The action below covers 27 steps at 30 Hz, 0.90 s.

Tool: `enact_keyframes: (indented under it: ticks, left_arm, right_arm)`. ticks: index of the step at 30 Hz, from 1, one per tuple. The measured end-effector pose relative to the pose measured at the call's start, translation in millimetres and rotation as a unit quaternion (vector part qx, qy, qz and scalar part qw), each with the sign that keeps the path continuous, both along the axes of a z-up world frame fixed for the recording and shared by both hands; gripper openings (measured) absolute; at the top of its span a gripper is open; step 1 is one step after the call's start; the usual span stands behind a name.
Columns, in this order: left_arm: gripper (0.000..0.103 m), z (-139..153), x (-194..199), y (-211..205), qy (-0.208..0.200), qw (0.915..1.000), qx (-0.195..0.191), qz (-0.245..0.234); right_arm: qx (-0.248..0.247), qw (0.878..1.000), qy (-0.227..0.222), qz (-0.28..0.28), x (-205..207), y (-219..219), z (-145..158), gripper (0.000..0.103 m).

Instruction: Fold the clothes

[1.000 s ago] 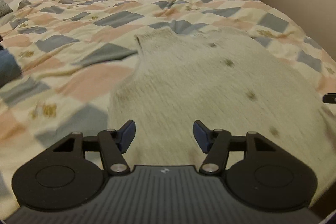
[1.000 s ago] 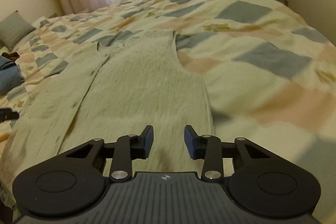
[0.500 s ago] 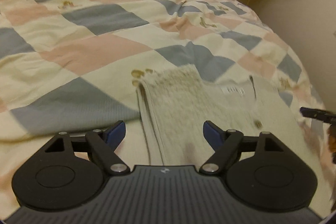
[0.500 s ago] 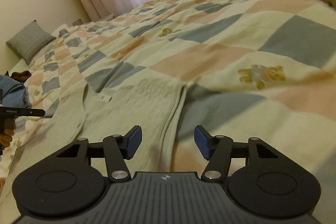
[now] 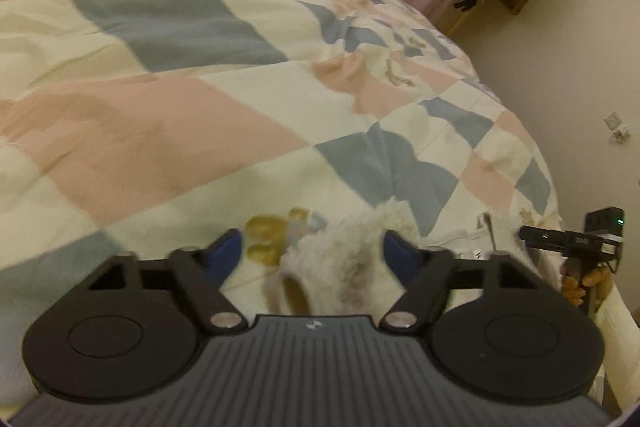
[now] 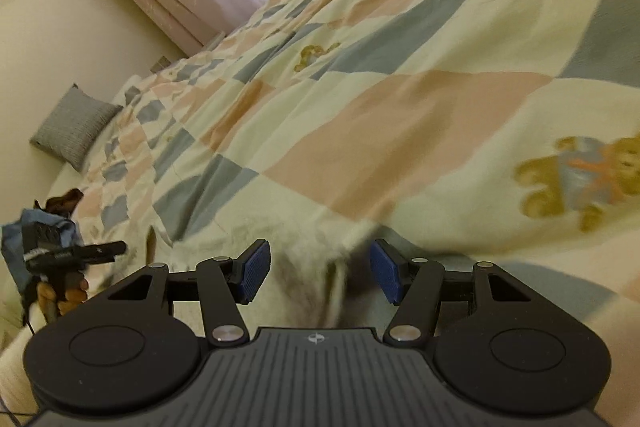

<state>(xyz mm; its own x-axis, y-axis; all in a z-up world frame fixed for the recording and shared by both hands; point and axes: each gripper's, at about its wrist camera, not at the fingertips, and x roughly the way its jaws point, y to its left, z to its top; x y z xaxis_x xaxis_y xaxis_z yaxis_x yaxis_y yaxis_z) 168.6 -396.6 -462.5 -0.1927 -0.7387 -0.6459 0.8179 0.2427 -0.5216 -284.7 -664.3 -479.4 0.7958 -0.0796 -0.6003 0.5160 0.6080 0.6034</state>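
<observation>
Two corners of the cream knit garment point(image 5: 344, 259) lie right at my tongs, one between each pair of tips, on the bed's patchwork quilt point(image 5: 160, 131). Its far edge runs across from my left tongs point(image 5: 312, 257) to my right tongs point(image 6: 320, 269), and the body stretches back toward me, so neither hand is nearer. Both tongs stand apart, clamped on nothing. The knit looks fluffy, pale and speckled; blur hides how it is layered. A grey cushion point(image 6: 74, 127) sits by the wall.
</observation>
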Motion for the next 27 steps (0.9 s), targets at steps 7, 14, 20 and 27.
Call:
enact_keyframes:
  ticks: [7,14,20,27]
  left_arm:
    - [0.011,25.1,-19.9,6.8,-0.039,0.9986,-0.025,-0.025]
    - [0.010,104.9,-59.9,94.7,-0.079,0.9916,-0.101,-0.020]
    - [0.013,131.1,-146.9,220.2,-0.126,0.9850,-0.115,-0.027]
    - [0.029,98.6,-250.4,345.3,-0.177,0.9830,-0.049,-0.011]
  right_arm:
    - [-0.068,0.997,-0.009,0.020,1.6,26.3,29.7,0.011]
    - [-0.162,0.981,-0.096,0.039,-71.4,107.2,116.4,0.011]
    - [-0.249,0.959,-0.097,0.092,-153.5,236.4,155.3,0.011]
    - [-0.307,0.942,0.091,0.099,-213.9,391.4,112.2,0.046]
